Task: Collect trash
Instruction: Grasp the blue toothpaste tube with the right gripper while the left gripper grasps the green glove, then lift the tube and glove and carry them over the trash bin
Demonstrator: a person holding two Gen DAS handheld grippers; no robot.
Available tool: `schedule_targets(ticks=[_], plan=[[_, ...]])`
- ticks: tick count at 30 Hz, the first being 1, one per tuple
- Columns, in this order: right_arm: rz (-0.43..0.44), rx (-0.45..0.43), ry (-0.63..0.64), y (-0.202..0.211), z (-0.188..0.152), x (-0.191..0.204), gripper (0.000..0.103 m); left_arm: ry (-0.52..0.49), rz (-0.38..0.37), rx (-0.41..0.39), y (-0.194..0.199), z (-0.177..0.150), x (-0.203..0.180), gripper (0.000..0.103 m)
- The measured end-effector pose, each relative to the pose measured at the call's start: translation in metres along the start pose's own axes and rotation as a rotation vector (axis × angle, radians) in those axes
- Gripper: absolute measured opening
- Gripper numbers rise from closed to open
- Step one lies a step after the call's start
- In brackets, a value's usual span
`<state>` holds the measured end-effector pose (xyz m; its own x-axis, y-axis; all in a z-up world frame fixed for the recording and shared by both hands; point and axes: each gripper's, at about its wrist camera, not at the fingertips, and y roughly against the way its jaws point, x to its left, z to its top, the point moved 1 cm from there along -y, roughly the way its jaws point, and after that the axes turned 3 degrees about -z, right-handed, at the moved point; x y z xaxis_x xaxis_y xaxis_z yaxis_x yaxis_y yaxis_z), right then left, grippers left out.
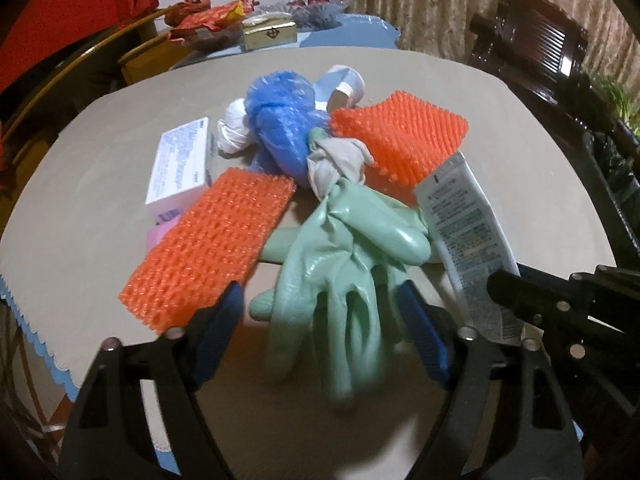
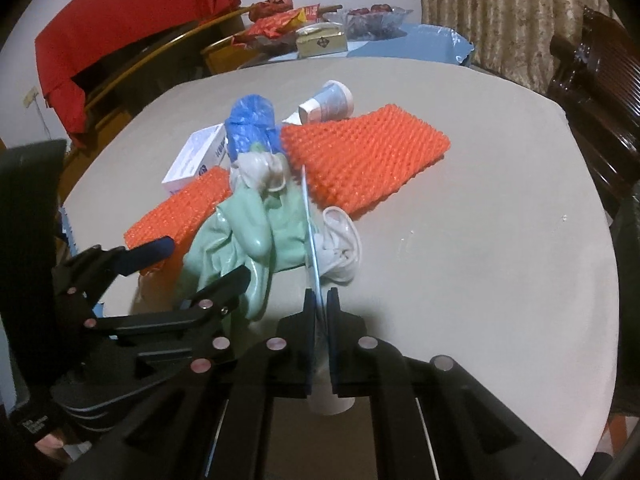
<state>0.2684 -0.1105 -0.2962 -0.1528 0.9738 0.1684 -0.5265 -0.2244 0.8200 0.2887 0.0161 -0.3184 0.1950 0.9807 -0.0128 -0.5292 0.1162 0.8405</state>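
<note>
Over the table point(image 1: 80, 200), left gripper point(image 1: 320, 336) gapes astride the glove point(image 1: 340, 248); right gripper point(image 2: 320, 312) pinches the tube point(image 2: 312, 232).

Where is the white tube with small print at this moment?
The white tube is held at its cap end in the shut right claw. In the left wrist view it stands on the right, beside the green glove and below an orange spiky mat.

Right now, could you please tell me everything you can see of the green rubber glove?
The green rubber glove is pale mint, glossy and limp, lying crumpled on the table with its fingers toward the camera. Its grey cuff is bunched against the blue bag. It overlaps an orange mat and touches the tube. The left gripper is open around its fingers.
</note>
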Motion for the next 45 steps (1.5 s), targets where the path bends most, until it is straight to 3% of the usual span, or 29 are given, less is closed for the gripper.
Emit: schedule_targets(ticks=[2,5,7,8,9,12,31,45], plan=[[-0.003,0.010,0.001,-0.003,0.000,-0.001,0.011,-0.002,-0.012,0.016,-0.003,0.000,-0.001,0.054],[0.004,0.039,-0.006,-0.010,-0.001,-0.004,0.014,0.007,-0.029,0.023,-0.004,-0.001,0.000,0.048],[0.008,0.047,-0.002,-0.012,-0.002,-0.005,0.014,0.015,-0.051,0.030,-0.005,-0.001,0.002,0.034],[0.016,0.053,0.002,-0.012,-0.003,-0.004,0.011,0.015,-0.060,0.029,-0.005,-0.001,0.002,0.020],[0.023,0.052,0.005,-0.011,-0.003,-0.004,0.011,0.009,-0.061,0.024,-0.003,-0.002,0.001,0.015],[0.024,0.039,0.017,-0.006,-0.003,-0.001,0.010,-0.008,-0.046,-0.001,0.005,-0.002,-0.003,0.010],[-0.001,-0.097,0.002,0.082,0.008,-0.027,0.009,0.033,0.018,-0.124,0.092,0.001,-0.015,0.008],[-0.096,-0.158,-0.041,0.144,0.006,-0.102,0.009,0.016,-0.011,-0.177,0.135,0.011,-0.090,0.008]])
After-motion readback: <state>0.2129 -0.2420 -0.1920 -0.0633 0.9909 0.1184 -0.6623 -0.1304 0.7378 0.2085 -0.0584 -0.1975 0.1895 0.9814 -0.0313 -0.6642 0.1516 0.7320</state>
